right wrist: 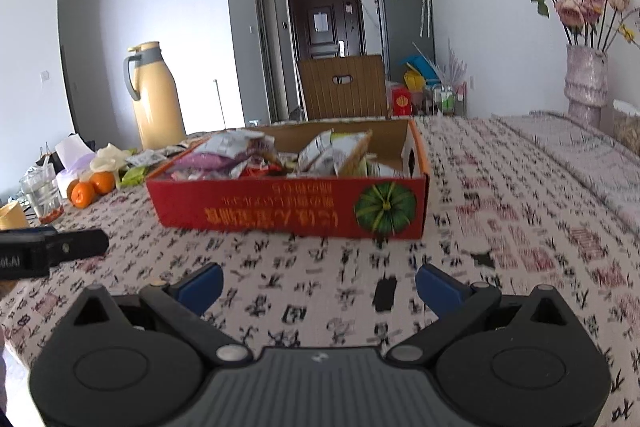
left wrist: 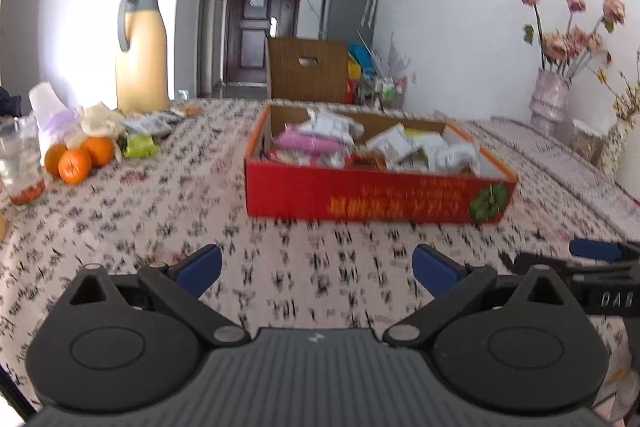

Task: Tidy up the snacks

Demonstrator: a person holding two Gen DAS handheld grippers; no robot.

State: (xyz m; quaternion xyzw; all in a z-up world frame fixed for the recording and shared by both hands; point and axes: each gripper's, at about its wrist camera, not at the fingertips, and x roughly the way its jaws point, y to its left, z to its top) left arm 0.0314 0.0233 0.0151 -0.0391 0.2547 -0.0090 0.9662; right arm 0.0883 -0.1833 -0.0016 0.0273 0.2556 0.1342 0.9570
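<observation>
We see both tongs, left (left wrist: 316, 269) and right (right wrist: 319, 289), spread, empty; box (left wrist: 376, 193) at 12, snacks (left wrist: 320, 135) blurred, far wall hidden.

Box (left wrist: 376, 195) sits mid-table (left wrist: 168, 227), snack packets (left wrist: 332, 139) heaped inside it. Left of it: oranges (left wrist: 76, 159), a glass (left wrist: 20, 163) and loose packets (left wrist: 148, 131), with the flask (left wrist: 140, 55) behind them. Vase (left wrist: 550, 103) far right. A chair (left wrist: 308, 71) stands behind the table.
</observation>
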